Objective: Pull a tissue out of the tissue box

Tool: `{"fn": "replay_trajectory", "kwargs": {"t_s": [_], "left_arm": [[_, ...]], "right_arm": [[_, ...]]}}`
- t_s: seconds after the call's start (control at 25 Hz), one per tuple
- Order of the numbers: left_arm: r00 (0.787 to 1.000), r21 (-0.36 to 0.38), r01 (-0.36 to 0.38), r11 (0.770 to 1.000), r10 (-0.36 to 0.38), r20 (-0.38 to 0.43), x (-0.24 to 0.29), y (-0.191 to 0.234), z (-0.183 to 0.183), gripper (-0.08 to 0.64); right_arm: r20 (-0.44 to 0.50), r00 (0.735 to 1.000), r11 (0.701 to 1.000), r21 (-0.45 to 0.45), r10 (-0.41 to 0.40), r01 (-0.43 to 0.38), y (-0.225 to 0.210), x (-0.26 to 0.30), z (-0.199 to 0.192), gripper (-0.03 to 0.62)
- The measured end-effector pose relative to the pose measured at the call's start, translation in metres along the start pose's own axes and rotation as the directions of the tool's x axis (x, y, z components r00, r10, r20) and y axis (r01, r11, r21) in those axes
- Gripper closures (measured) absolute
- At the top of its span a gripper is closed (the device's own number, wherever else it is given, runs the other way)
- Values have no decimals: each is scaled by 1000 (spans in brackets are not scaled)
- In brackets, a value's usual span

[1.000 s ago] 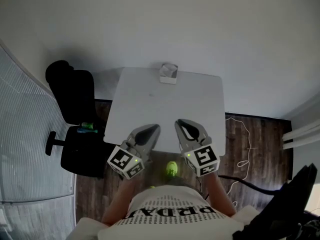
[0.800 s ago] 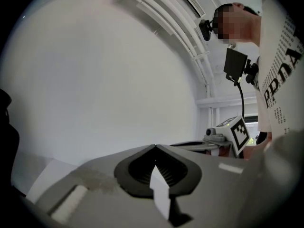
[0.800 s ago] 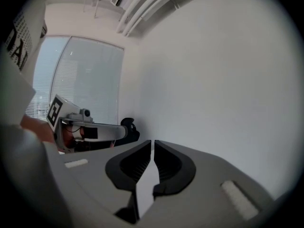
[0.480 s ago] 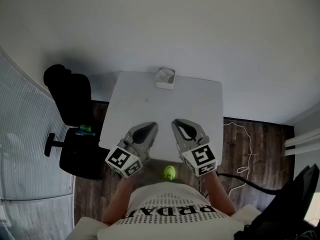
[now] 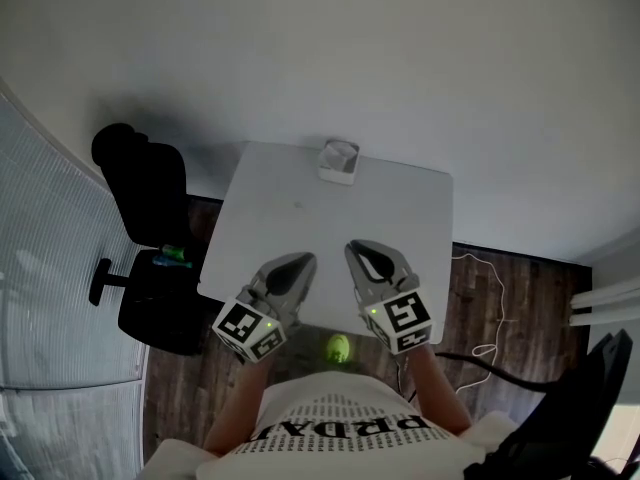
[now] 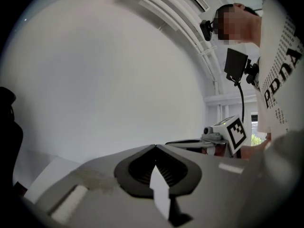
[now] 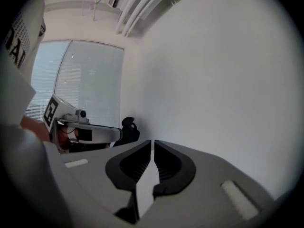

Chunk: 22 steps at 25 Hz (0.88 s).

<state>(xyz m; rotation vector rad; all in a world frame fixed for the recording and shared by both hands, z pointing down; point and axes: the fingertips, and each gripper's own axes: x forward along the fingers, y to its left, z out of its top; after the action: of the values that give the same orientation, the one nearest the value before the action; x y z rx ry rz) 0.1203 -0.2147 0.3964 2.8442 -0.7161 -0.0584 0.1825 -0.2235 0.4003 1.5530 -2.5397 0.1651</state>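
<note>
I hold both grippers side by side over the near edge of the white table (image 5: pixel 400 208), pointing across it. The left gripper (image 5: pixel 303 260) is clenched, its tips meeting with nothing between them. The right gripper (image 5: pixel 358 247) is as good as clenched too, with only a thin slit between its tips and nothing caught in it. The tissue box (image 5: pixel 338 161) sits well ahead of both sets of jaws, at the table's far edge by the wall, roughly on the line between them. A black office chair (image 5: pixel 145 193) stands out to the left of the left jaws. A yellow-green object (image 5: pixel 339 347) lies on the wood floor (image 5: pixel 500 278) behind and between the two grippers
</note>
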Motion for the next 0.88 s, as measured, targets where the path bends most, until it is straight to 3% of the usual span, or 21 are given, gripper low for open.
{"fn": "replay_trajectory", "kwargs": {"t_s": [0.4, 0.88], "left_arm": [[1000, -1, 16, 1000, -16, 8, 25, 32, 10, 568], [996, -4, 86, 996, -86, 22, 67, 92, 41, 568]], "right_arm": [[-20, 1000, 1000, 14, -4, 5, -20, 30, 1, 565], [-45, 997, 998, -2, -56, 56, -51, 90, 24, 565]]}}
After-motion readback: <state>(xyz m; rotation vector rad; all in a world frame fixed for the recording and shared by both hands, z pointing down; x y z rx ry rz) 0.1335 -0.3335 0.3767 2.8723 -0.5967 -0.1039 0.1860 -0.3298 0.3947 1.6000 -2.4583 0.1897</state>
